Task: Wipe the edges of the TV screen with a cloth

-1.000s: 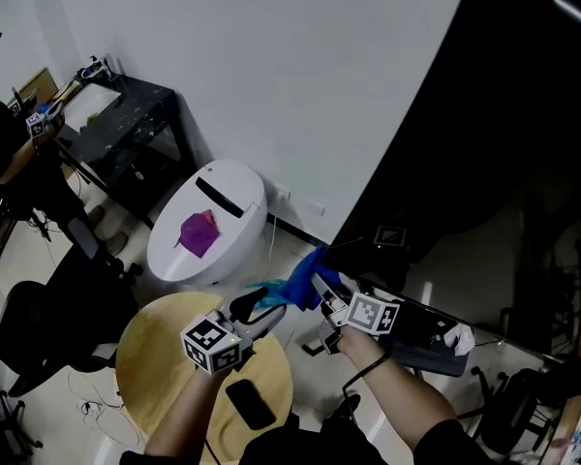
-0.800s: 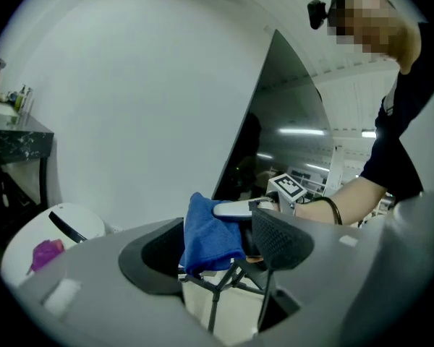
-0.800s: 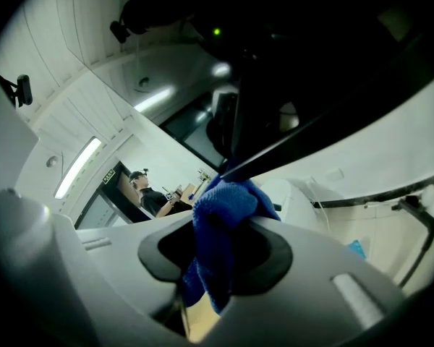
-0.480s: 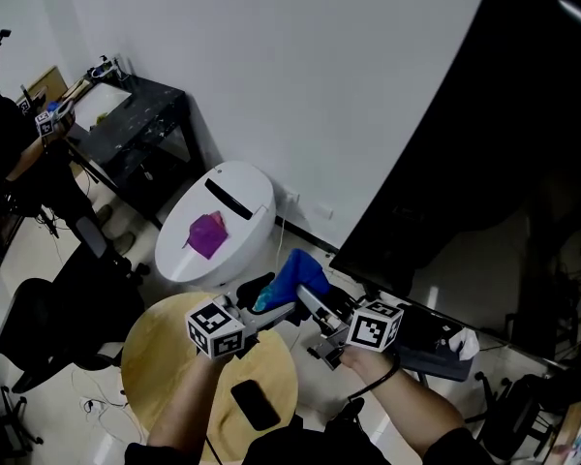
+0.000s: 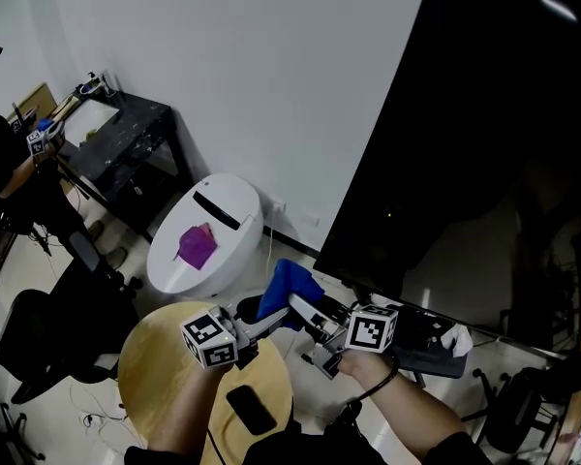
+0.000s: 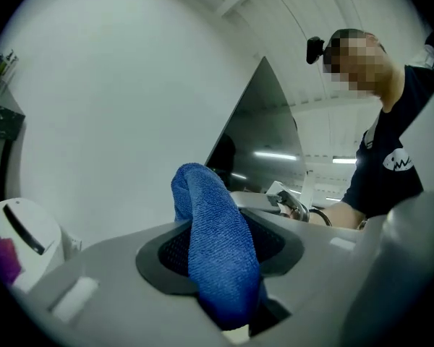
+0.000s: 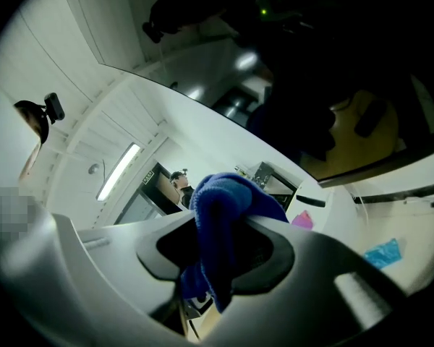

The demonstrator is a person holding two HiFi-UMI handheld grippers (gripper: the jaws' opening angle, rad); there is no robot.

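The cloth is blue, the TV screen black, the table tan (phone black)

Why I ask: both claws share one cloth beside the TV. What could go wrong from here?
1. The blue cloth sits between both claws. The left claw is closing on it while the right claw is opening, so it may slip free and drop.
2. The cloth is bunched, with little of it sticking past the tips, so a hard claw might scrape the TV screen during wiping.
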